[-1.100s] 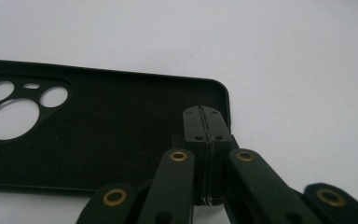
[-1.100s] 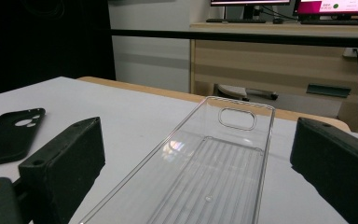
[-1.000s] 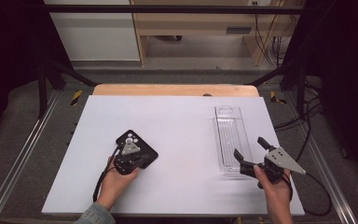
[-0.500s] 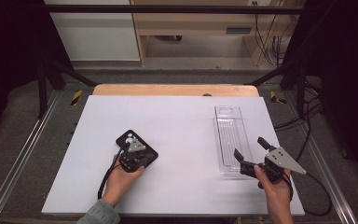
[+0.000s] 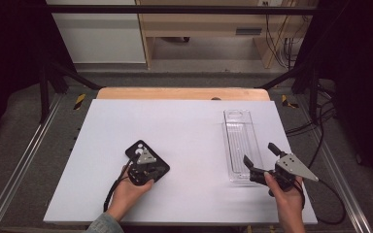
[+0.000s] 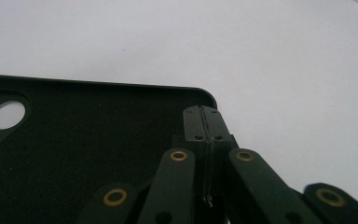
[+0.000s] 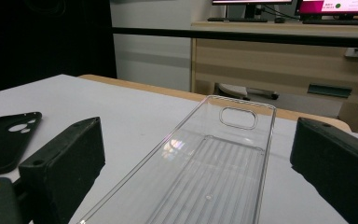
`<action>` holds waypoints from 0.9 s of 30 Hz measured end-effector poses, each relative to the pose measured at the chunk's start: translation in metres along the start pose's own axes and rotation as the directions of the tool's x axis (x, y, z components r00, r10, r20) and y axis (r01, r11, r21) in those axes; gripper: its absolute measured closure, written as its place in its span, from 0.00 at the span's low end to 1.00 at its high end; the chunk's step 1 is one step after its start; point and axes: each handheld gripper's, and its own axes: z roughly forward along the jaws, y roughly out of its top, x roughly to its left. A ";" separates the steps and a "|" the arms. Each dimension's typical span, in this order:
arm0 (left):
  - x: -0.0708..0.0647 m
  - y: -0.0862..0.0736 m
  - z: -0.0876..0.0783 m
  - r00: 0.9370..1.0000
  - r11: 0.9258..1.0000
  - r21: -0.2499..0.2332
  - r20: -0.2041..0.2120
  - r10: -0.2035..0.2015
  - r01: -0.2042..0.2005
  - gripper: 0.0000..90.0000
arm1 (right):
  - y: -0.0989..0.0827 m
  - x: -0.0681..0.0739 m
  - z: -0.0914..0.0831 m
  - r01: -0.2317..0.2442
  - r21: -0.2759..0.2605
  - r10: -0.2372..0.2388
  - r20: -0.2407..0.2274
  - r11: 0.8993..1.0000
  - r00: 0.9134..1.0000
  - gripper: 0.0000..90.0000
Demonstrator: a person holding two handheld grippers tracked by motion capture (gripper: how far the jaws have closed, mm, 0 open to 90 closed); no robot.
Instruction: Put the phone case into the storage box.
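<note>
A black phone case (image 5: 137,147) lies inside-up on the white table (image 5: 184,126), left of centre. My left gripper (image 5: 145,162) rests on top of it. In the left gripper view its jaws (image 6: 206,114) are pressed shut over the black case's (image 6: 74,154) inner face, near a corner. A clear phone case (image 5: 238,141) lies lengthwise at the right. My right gripper (image 5: 261,155) stands open at its near end. In the right gripper view the clear case (image 7: 214,163) runs forward between the two spread fingers (image 7: 70,163), and the black case (image 7: 9,135) shows at far left.
The table's wooden far edge (image 5: 182,93) borders a drop to the floor. Metal rails (image 5: 24,160) run along both sides. Cables (image 5: 320,121) lie right of the table. A desk with monitors (image 7: 289,9) stands behind.
My left hand and gripper have crept slightly right and nearer together with the black case. The right gripper and the clear case have stayed put.
</note>
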 end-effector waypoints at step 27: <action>-0.071 -0.006 0.009 0.990 0.998 -0.020 0.127 0.060 -0.058 1.00 | 0.000 0.001 0.000 -0.004 0.006 0.004 -0.002 1.000 1.000 0.04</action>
